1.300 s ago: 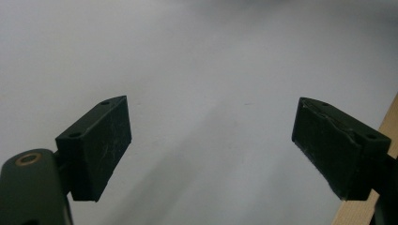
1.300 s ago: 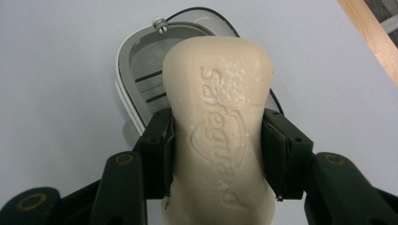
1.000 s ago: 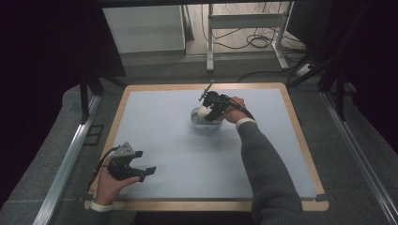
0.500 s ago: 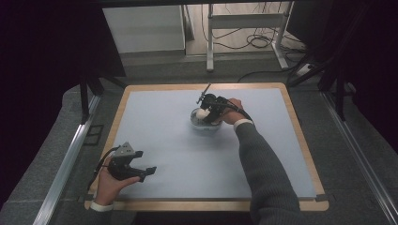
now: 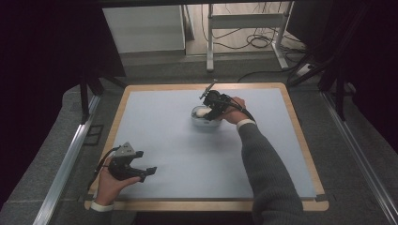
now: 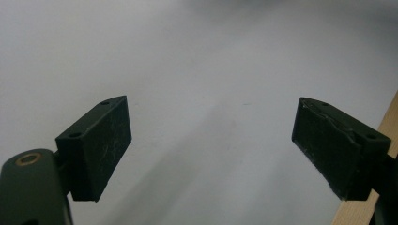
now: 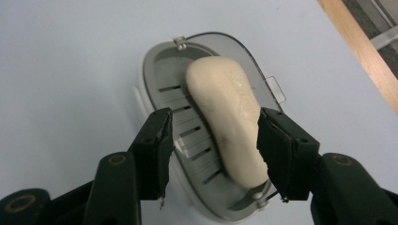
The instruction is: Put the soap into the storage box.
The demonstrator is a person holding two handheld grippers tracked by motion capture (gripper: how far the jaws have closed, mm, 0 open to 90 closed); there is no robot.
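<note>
A cream bar of soap lies in a grey slotted soap dish on the pale blue mat. My right gripper hangs just above the dish, open, one jaw on each side of the soap's near end. The right jaw is close against the soap and the left jaw stands off it over the slots. From above, the dish sits at the middle back of the mat with the right gripper over it. My left gripper rests at the near left, open, with nothing between its jaws.
The blue mat covers a wood-edged board. The board's wooden edge lies just right of the left gripper. Metal rails run along both sides of the table, and desk legs and cables stand behind it.
The right hand has edged a little over the dish. The left hand has not moved.
</note>
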